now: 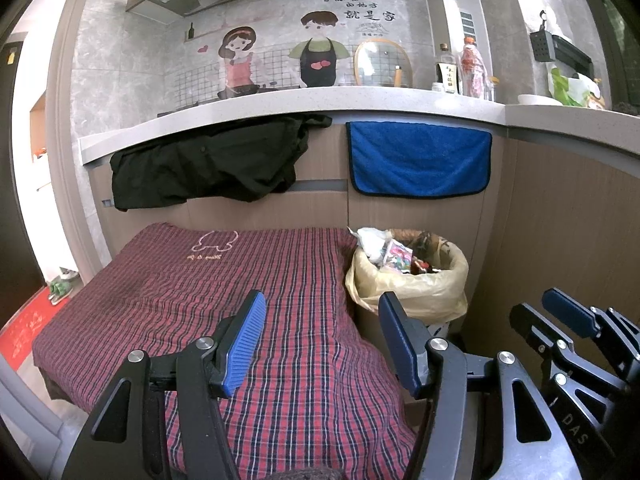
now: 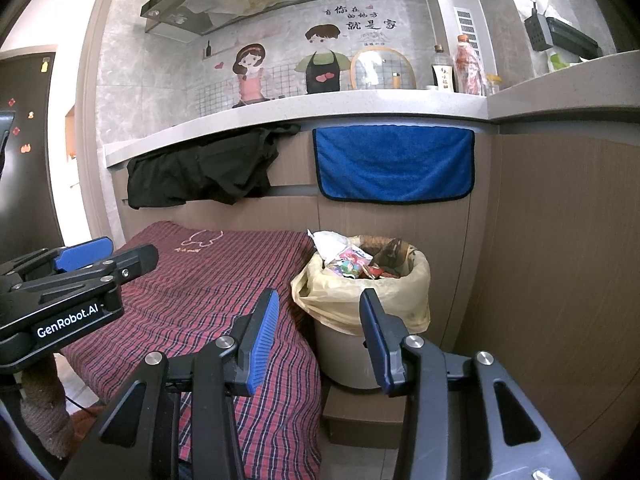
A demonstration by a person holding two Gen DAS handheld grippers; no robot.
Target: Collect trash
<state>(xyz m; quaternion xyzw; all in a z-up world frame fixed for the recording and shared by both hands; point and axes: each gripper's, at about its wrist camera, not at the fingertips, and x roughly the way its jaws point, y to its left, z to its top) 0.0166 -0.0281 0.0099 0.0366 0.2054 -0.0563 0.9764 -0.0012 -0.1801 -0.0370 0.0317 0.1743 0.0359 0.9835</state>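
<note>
A trash bin (image 1: 412, 292) lined with a yellow bag stands on the floor beside a low table and is full of wrappers and crumpled paper (image 1: 396, 254). It also shows in the right wrist view (image 2: 360, 300), with its trash (image 2: 352, 260) heaped at the rim. My left gripper (image 1: 324, 340) is open and empty, above the table's near right part. My right gripper (image 2: 320, 340) is open and empty, in front of the bin and a little above it. Each gripper shows at the edge of the other's view.
The low table carries a red plaid cloth (image 1: 224, 280). Behind it a counter (image 1: 280, 100) runs along the wall, with a black garment (image 1: 208, 164) and a blue towel (image 1: 420, 160) hanging from its edge. Bottles (image 1: 460, 68) stand on the counter. A wooden cabinet wall (image 2: 560, 260) closes the right.
</note>
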